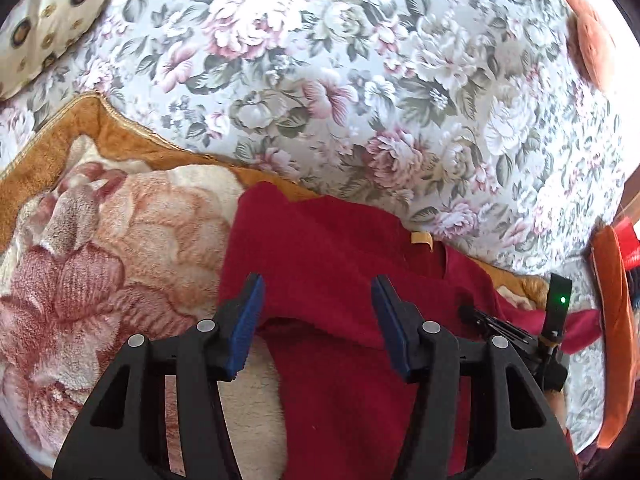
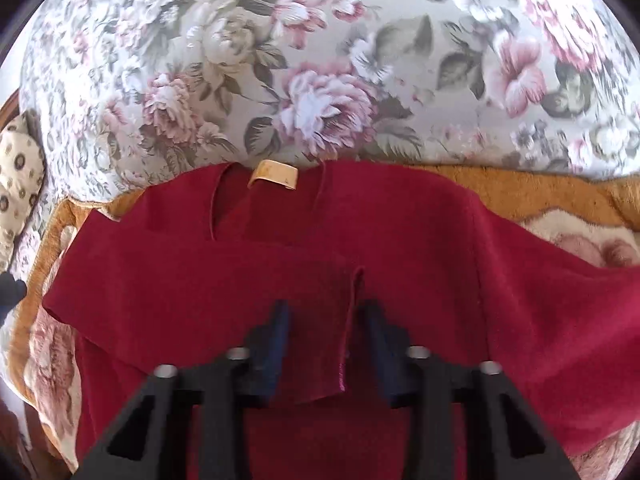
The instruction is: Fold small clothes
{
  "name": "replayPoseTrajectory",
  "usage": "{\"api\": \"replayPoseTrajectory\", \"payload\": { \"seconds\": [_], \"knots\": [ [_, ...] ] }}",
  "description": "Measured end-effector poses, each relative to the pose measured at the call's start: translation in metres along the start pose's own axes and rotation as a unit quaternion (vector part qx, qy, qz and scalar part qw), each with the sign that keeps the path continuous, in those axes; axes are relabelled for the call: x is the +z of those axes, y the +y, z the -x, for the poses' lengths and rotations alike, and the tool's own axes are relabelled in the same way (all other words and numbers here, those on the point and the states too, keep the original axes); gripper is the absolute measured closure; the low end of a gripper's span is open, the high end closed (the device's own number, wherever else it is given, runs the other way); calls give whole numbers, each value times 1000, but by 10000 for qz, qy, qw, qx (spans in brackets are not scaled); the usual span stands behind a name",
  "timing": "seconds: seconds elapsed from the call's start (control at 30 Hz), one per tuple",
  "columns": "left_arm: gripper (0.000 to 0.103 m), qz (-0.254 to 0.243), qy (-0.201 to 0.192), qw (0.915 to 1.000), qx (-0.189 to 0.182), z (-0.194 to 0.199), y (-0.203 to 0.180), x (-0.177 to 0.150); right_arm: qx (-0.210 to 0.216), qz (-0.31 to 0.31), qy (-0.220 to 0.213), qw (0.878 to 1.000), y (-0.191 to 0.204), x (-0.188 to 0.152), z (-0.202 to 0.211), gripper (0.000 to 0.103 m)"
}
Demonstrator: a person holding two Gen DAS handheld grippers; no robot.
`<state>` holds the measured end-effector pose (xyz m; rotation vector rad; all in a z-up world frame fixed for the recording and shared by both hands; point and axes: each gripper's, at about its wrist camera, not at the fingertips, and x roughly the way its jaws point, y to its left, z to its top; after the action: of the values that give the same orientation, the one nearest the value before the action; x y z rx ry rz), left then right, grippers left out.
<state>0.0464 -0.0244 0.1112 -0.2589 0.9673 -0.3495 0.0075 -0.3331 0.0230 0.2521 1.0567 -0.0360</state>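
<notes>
A dark red top point(image 2: 420, 264) lies flat on a plush flower-print blanket point(image 1: 120, 240), its neck with a tan label point(image 2: 274, 174) at the far side. One sleeve point(image 2: 192, 292) is folded across the body. My right gripper point(image 2: 326, 316) is open, its blue pads either side of the sleeve's cuff end. My left gripper point(image 1: 318, 292) is open over the top's left shoulder area point(image 1: 320, 240), with the cloth below the pads. The right gripper shows at the right in the left wrist view point(image 1: 492, 324).
A floral bedsheet point(image 1: 360, 80) covers the bed beyond the blanket. A cream spotted pillow point(image 1: 44, 20) lies at the far left. An orange cushion point(image 1: 616, 320) sits at the right edge.
</notes>
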Motion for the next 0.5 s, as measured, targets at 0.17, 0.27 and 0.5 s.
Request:
{"api": "replayPoseTrajectory", "payload": {
  "seconds": [0.17,0.27,0.5],
  "knots": [
    [48,117,-148,9998,10,2,-5,4,-29,-2,-811,9967,-15,7,60,99],
    [48,-25,-131,9999,28,-9,-21,4,-570,-179,-1077,9924,-45,6,83,99],
    [48,-425,417,9975,379,-72,-53,-15,-793,-659,-185,9945,-99,1,26,99]
  ]
}}
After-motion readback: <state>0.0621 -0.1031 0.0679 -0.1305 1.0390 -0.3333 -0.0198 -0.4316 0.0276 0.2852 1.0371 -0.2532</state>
